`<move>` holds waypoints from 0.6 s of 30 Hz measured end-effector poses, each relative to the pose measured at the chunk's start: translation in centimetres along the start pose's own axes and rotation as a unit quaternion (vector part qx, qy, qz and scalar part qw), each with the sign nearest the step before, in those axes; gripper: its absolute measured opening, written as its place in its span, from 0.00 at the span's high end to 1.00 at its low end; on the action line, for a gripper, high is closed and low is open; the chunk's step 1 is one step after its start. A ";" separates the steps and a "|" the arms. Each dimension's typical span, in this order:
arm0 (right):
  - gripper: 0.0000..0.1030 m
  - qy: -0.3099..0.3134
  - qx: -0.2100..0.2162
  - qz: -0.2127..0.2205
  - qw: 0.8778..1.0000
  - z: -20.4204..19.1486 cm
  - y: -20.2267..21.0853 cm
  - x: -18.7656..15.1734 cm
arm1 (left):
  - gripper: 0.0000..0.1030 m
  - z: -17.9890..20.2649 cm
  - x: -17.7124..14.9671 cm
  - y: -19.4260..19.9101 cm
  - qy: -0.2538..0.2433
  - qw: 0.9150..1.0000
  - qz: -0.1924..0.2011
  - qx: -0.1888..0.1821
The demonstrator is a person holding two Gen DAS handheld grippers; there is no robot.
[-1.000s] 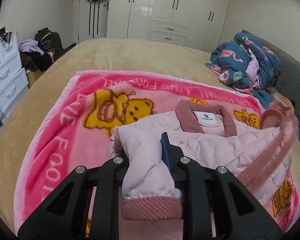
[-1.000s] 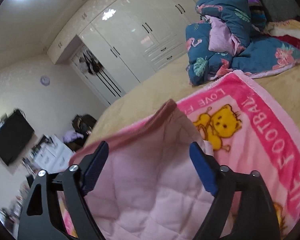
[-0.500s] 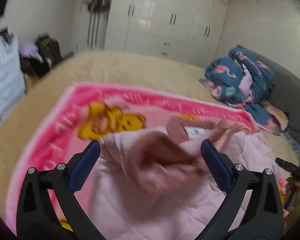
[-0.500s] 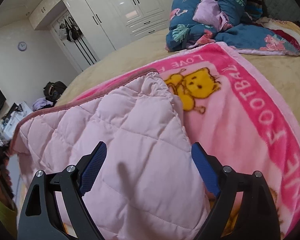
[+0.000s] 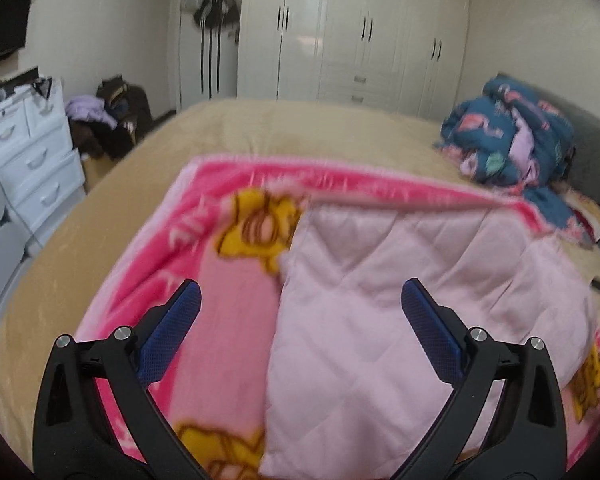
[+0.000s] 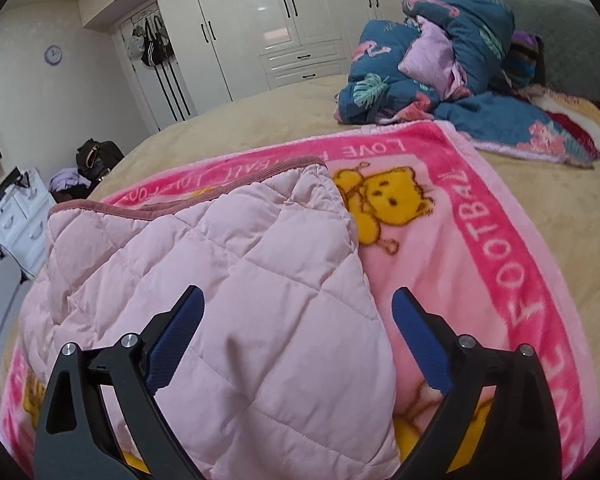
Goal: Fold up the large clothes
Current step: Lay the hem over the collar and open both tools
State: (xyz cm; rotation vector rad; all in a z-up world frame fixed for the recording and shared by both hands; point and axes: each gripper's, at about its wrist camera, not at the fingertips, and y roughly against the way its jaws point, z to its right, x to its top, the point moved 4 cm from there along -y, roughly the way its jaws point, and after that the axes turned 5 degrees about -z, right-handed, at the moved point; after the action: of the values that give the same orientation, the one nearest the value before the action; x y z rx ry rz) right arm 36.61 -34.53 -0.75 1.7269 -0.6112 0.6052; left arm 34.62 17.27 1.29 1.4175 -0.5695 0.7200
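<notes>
- The left gripper (image 5: 298, 306) hangs over the left side of the bed (image 5: 260, 128). Its fingers (image 5: 172, 328) are wide apart and hold nothing.
- Under it lies the pink bear blanket (image 5: 216, 292), spread flat on the bed.
- The pink puffy jacket (image 5: 380, 320) lies on that blanket, about in the middle. It looks folded over already, with its dark pink ribbed edge (image 6: 204, 192) at the far side.
- The jacket looks soft, puffy and light. It will bend easily, but I think it may puff back up and slide open after a fold.
- A good place to grab it is a thin edge or corner, like the near corner or the ribbed edge. The fat middle is too thick to pinch well.
- The right gripper (image 6: 296, 316) hangs over the jacket's right edge. Its fingers (image 6: 420, 344) are wide apart too and hold nothing.
- Far to the right, a blue flower quilt (image 6: 440, 64) sits in a heap, well apart from the jacket.
</notes>
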 end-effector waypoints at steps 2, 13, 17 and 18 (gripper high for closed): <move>0.06 0.005 -0.011 -0.004 1.000 0.2 -0.3 0.0 | 0.09 -0.3 -1.4 -1.6 -0.005 1.000 -0.025 -0.003; 0.06 0.021 -0.027 -0.032 0.999 1.1 -2.9 -0.5 | 0.09 -0.1 -4.5 -6.0 -0.011 0.995 -0.085 -0.055; 0.07 0.035 -0.014 -0.035 0.999 0.5 -3.7 -0.4 | 0.11 1.6 -4.3 -6.3 -0.028 0.994 -0.086 -0.066; 0.18 0.038 -0.007 -0.038 0.999 0.3 -3.9 -0.5 | 0.26 1.9 -4.4 -6.2 -0.030 0.993 -0.084 -0.071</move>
State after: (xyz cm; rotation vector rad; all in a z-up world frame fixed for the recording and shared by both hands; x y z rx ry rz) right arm 38.93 -33.97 -3.91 1.6977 -0.4937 0.6095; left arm 36.45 14.81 -5.94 1.3411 -0.5301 0.4938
